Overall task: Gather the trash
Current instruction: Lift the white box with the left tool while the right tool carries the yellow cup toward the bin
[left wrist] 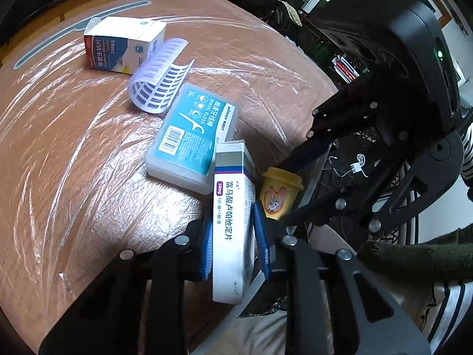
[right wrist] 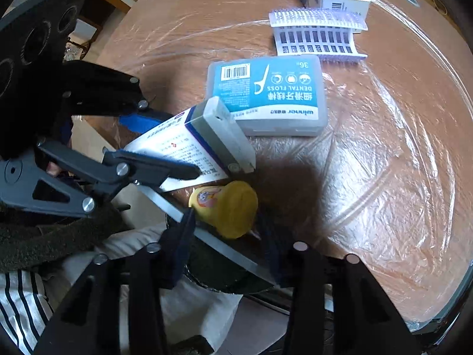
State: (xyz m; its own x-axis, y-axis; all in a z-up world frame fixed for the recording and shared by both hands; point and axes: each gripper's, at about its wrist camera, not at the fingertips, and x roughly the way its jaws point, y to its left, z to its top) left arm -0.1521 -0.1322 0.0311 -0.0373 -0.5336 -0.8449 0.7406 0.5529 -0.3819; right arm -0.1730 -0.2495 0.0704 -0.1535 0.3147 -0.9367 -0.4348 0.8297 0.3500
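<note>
The dental floss case [left wrist: 193,136] blocks just ahead of the left gripper [left wrist: 235,242]; bare table [left wrist: 74,177] lies open to its left.

Black hand-held gripper [left wrist: 233,248], blue pads [left wrist: 261,236], silver screws, striped sleeve [right wrist: 17,304]

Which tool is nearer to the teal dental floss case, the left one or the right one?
Left. The left tool clamps the white medicine box, whose far end reaches the floss case. The right tool sits further back, around the yellow cup.
</note>
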